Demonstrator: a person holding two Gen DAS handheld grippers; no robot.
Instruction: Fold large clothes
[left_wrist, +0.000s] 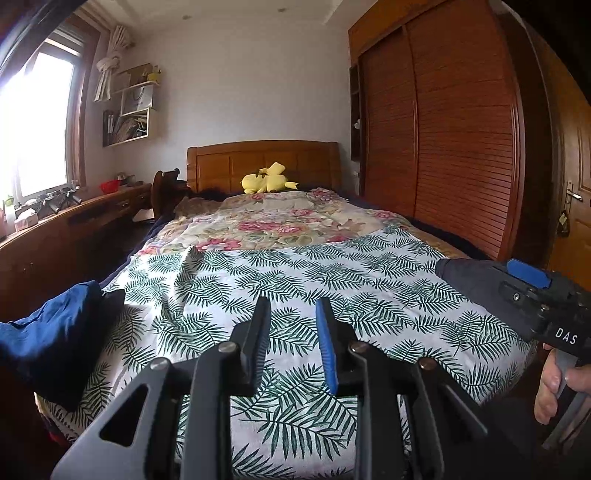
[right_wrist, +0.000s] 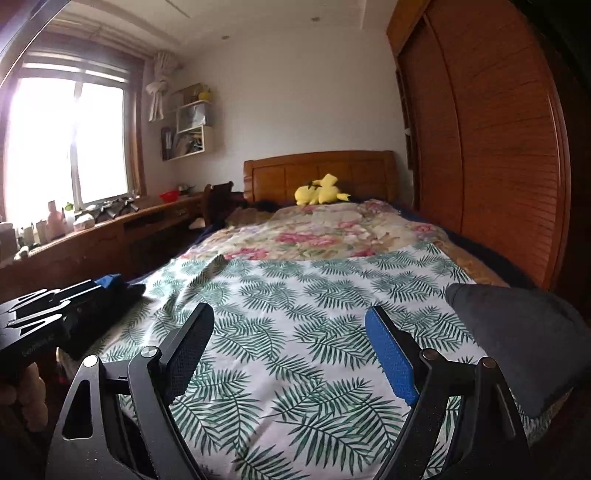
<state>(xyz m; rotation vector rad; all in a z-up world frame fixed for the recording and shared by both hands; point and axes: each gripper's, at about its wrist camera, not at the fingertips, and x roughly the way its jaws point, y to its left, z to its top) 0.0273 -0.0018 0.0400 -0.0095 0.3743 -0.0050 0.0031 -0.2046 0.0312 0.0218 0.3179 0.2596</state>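
A blue garment (left_wrist: 51, 332) lies bunched at the bed's left front corner; it also shows in the right wrist view (right_wrist: 110, 282), partly hidden by the left gripper. A dark grey garment (right_wrist: 517, 332) lies at the right front corner, also in the left wrist view (left_wrist: 469, 273). My left gripper (left_wrist: 293, 306) is open with a narrow gap, empty, above the leaf-print sheet (left_wrist: 295, 280). My right gripper (right_wrist: 290, 314) is wide open and empty above the same sheet (right_wrist: 295, 295). Each gripper shows in the other's view, the right one (left_wrist: 528, 280) over the grey garment.
A floral quilt (left_wrist: 273, 221) covers the far half of the bed, with a yellow plush toy (left_wrist: 267, 179) by the wooden headboard (left_wrist: 258, 158). A wooden wardrobe (left_wrist: 443, 129) stands to the right. A long cluttered wooden desk (right_wrist: 110, 229) runs along the left under the window.
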